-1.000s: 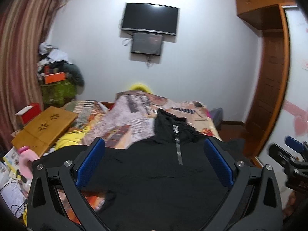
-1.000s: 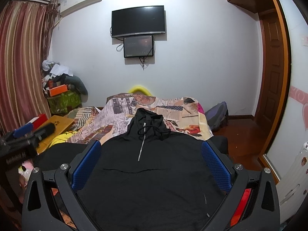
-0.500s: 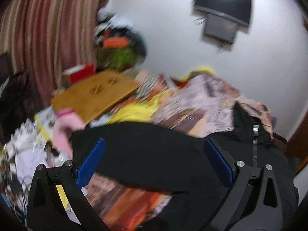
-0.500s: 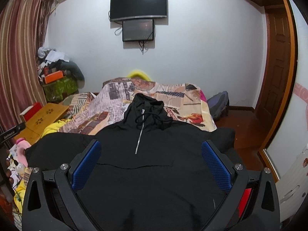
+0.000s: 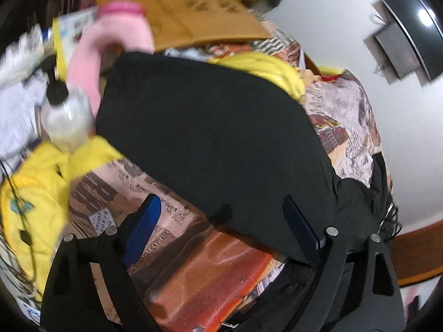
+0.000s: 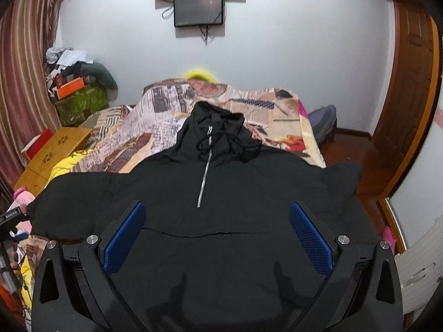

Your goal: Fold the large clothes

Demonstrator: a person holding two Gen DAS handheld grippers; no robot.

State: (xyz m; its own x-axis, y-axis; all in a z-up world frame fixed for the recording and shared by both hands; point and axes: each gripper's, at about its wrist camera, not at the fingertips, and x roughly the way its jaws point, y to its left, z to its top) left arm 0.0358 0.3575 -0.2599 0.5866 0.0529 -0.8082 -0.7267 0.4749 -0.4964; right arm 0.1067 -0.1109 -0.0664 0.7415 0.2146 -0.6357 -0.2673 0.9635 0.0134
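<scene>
left gripper [image 5: 218, 235] jaws closing, right gripper [image 6: 217, 238] jaws wide

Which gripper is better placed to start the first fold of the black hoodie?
Left. The left gripper, jaws closing with nothing pinched yet, hangs right over the hoodie's outstretched sleeve. The right gripper hovers open over the hoodie body's middle, away from any edge.

Bedspread [image 6: 171, 116]: newspaper-style print, lettering too small and blurred to read.
Black device at left edge [image 6: 11, 215]: white label, illegible.
Wall screen [image 6: 198, 11]: small mark at lower corner, unreadable.
Legible text: none.
</scene>
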